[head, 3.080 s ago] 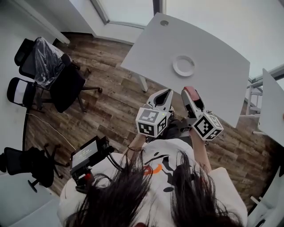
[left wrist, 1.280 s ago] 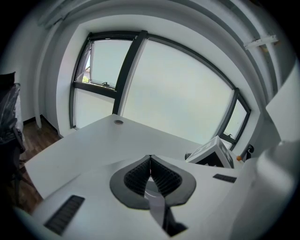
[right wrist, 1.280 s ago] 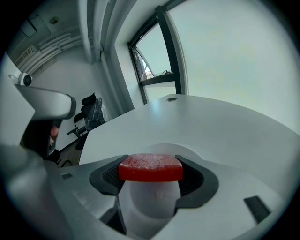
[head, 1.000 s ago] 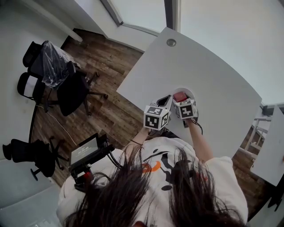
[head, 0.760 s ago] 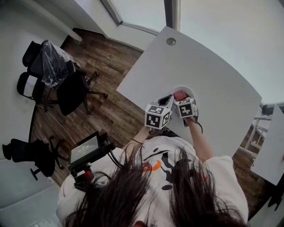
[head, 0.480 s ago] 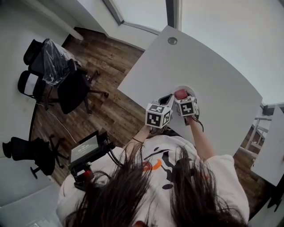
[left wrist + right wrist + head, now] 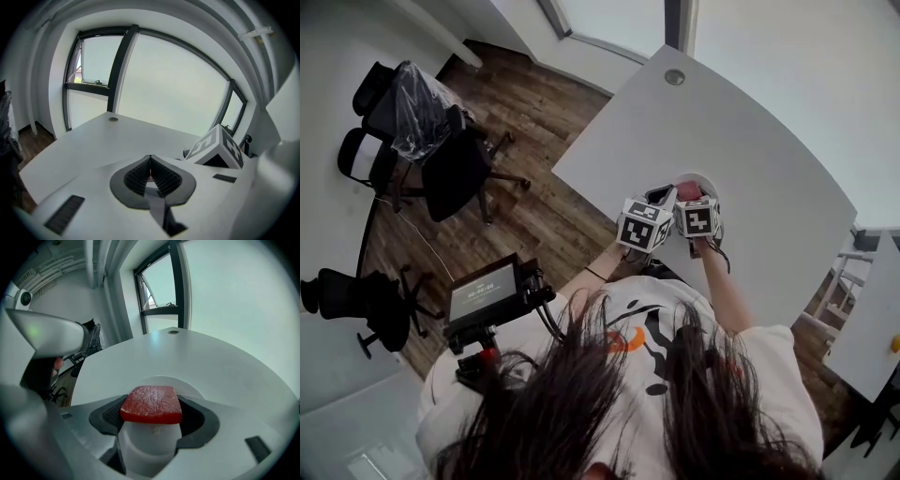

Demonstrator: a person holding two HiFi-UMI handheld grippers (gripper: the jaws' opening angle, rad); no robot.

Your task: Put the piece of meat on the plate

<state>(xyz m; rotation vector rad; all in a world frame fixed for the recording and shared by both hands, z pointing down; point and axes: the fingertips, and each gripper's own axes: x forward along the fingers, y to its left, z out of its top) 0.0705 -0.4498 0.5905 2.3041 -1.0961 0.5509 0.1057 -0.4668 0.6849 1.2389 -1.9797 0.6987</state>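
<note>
Two tongs are in use, one in each of your hands, both held over the near edge of the white table (image 7: 769, 131).

Finding 1, right tongs (image 7: 153, 417): they are pinching the piece of meat (image 7: 152, 401). It is a flat red slab with a veined upper face, held level and clamped by its two sides between the dark ribbed pads (image 7: 108, 416).

Finding 2, plate (image 7: 197, 386): a round white plate lies on the table close to the near edge. The meat is directly over it, and the plate's rim shows as an arc around the far side of the slab. The head view agrees, placing the red slab over the near part of the plate. No view settles whether the meat is touching the plate or is just above it.

Finding 3, left tongs (image 7: 150, 161): the jaws are pressed together with nothing held between them. You hold them just beside the right tongs, on their left, also over the near edge of the table, and pointing across it.

Finding 4, surroundings: a round metal grommet (image 7: 675, 77) is set in the table near its far edge, well apart from the plate. Black office chairs (image 7: 441, 159) stand on the wooden floor (image 7: 534, 216) off the table's left edge. A small screen (image 7: 486, 292) is mounted at your left side.
</note>
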